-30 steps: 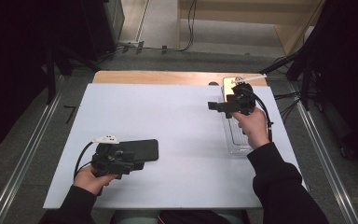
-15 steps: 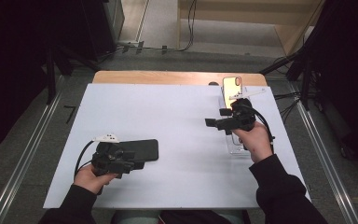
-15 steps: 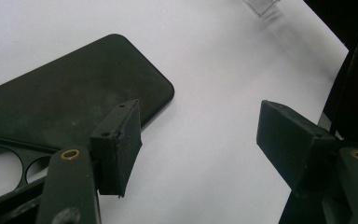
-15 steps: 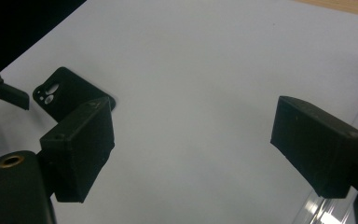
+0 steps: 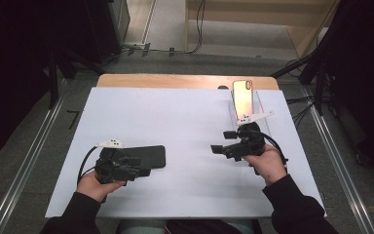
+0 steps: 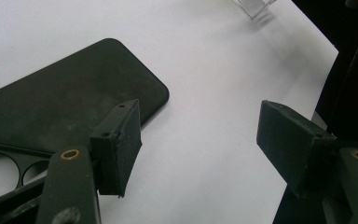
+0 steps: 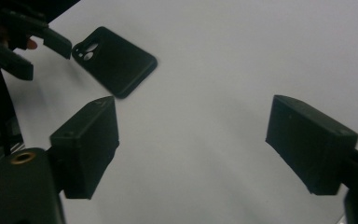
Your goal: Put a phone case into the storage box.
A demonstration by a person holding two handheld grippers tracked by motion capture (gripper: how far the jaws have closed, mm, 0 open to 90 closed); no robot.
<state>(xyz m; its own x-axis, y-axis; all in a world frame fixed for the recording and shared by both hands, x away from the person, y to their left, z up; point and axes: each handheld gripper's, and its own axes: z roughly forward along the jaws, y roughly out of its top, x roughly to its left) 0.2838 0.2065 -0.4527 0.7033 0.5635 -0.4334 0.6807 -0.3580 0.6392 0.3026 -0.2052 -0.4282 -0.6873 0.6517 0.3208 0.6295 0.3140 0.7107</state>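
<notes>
Now your left gripper [image 6: 200, 149] waits, jaws apart, at the flat case [image 6: 65, 107], ready to pin it. Your right gripper [image 7: 191, 149], jaws just closing but apart on nothing, hovers before the phone [image 5: 242, 96], propped on its stand [image 5: 261, 105].

One black phone case [image 5: 143, 157], one phone [image 5: 242, 97], one clear stand [image 5: 262, 109], two tools.

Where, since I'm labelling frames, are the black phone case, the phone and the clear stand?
black phone case [image 5: 148, 157], high view, middle of its back.
phone [image 5: 243, 97], high view, middle of its face.
clear stand [image 5: 262, 104], high view, its right wall.
</notes>
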